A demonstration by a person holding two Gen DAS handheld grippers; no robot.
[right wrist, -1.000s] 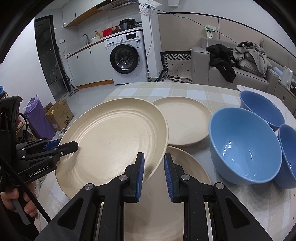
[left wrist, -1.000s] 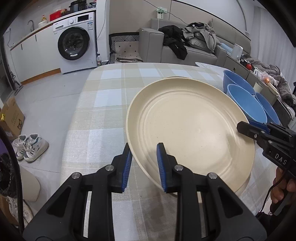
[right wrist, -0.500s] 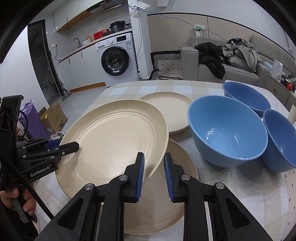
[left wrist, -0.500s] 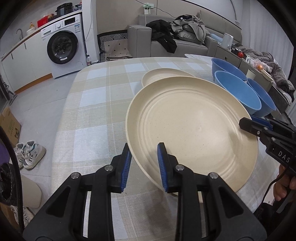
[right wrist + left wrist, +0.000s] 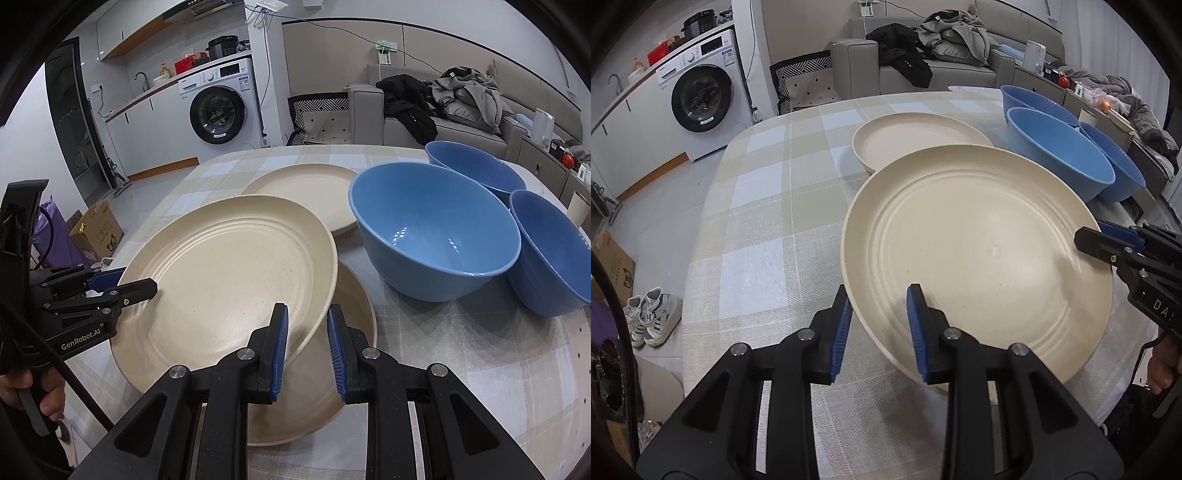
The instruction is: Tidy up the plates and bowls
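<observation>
The left gripper [image 5: 122, 286] and the right gripper [image 5: 306, 347] each pinch an opposite rim of the big cream plate [image 5: 229, 273], the left's jaws having just eased slightly. It hangs tilted above a second plate [image 5: 354, 314], near the blue bowls [image 5: 436, 236]. I'd say they're stacking: next, lower it level, then release.

The large plate [image 5: 229, 273] overlaps a lower plate [image 5: 347, 332]; a third plate [image 5: 306, 192] lies behind, three bowls [image 5: 436, 236] right.
</observation>
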